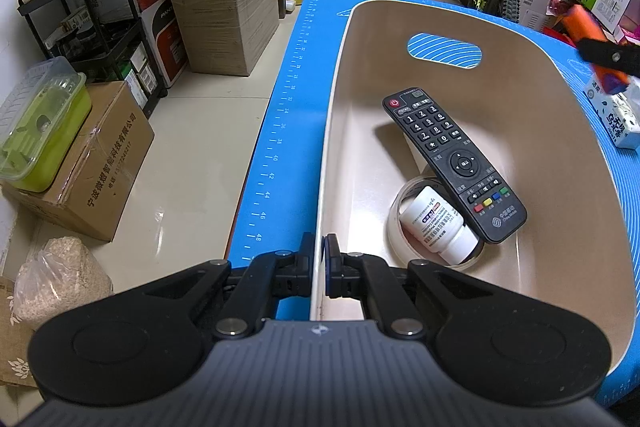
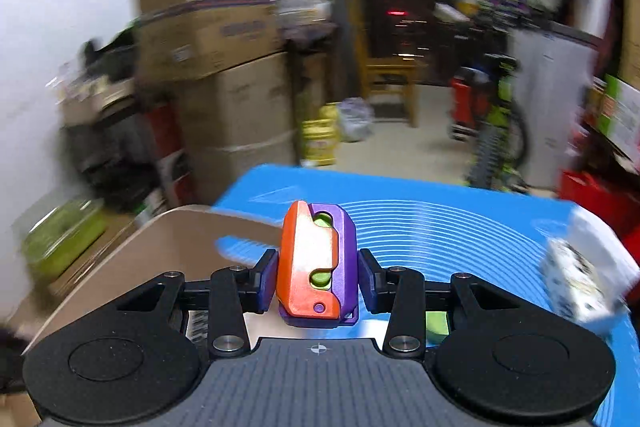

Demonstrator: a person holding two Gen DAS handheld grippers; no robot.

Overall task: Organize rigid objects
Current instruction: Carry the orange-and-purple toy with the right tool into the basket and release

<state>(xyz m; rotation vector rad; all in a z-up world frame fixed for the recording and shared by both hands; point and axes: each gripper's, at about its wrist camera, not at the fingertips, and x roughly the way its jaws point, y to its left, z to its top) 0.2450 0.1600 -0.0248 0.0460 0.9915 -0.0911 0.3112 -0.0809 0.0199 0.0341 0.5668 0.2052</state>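
The left tool (image 1: 320, 259) is clamped on the near rim of a beige bin (image 1: 532, 131), one pad outside the wall and one inside, with the wall pinched between them. The bin sits on a blue mat (image 1: 280, 131) that covers the desk, and its far wall has an oval handle cutout at about 12 o'clock. Inside the bin, a black remote control (image 1: 452, 163) lies slanted, its lower end propped on a white pill bottle (image 1: 436, 223) that lies on its side inside a clear tape ring (image 1: 394, 223); this group lies toward 5 o'clock of the bin floor. The right tool (image 2: 318, 275) grips an orange and purple toy (image 2: 316, 263) with green showing through its slots, both pads pressed against its sides, the toy standing upright between them. In the right wrist view the toy is raised over the mat, with the bin's rim at about 9 o'clock of it and a white printed carton (image 2: 580, 279) at 3 o'clock near the mat's edge. In the left wrist view the right tool and toy appear at 2 o'clock, beyond the bin's right wall, just above that carton. The surroundings are blurred in the right view.
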